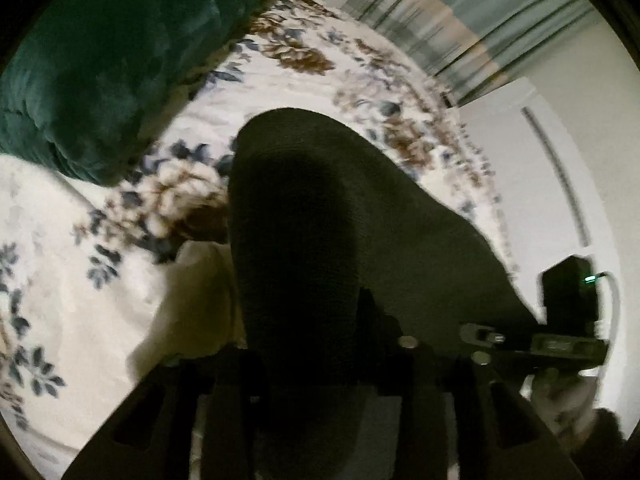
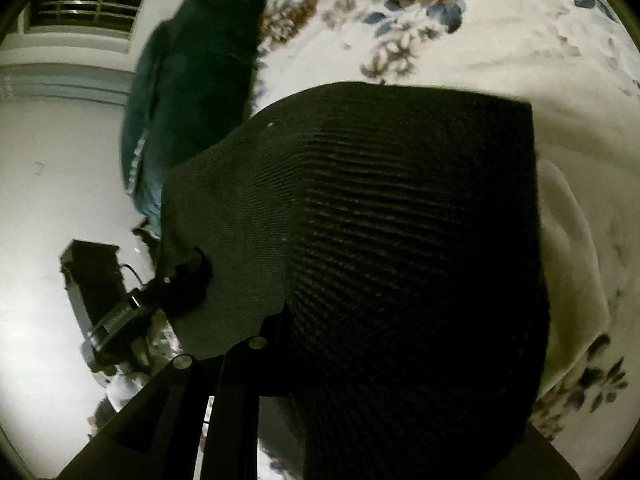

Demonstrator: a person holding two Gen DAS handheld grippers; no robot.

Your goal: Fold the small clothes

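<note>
A dark ribbed knit garment (image 2: 400, 220) is hanging in the air above a bed covered by a white floral bedspread (image 2: 520, 40), draping over both cameras. The left claw (image 1: 362, 364) is pinching one of its edges, the cloth running between the fingers; in the right wrist view it is gripping the garment's left edge. The right claw (image 2: 276, 360) is pinching the cloth too, though its far finger is hidden. A cream cloth (image 2: 572, 280) is lying on the bedspread beneath. A dark green velvet cushion (image 1: 120, 60) is resting further back.

Teal blanket (image 1: 120, 60) lies on floral bedsheet (image 1: 280, 64).
</note>
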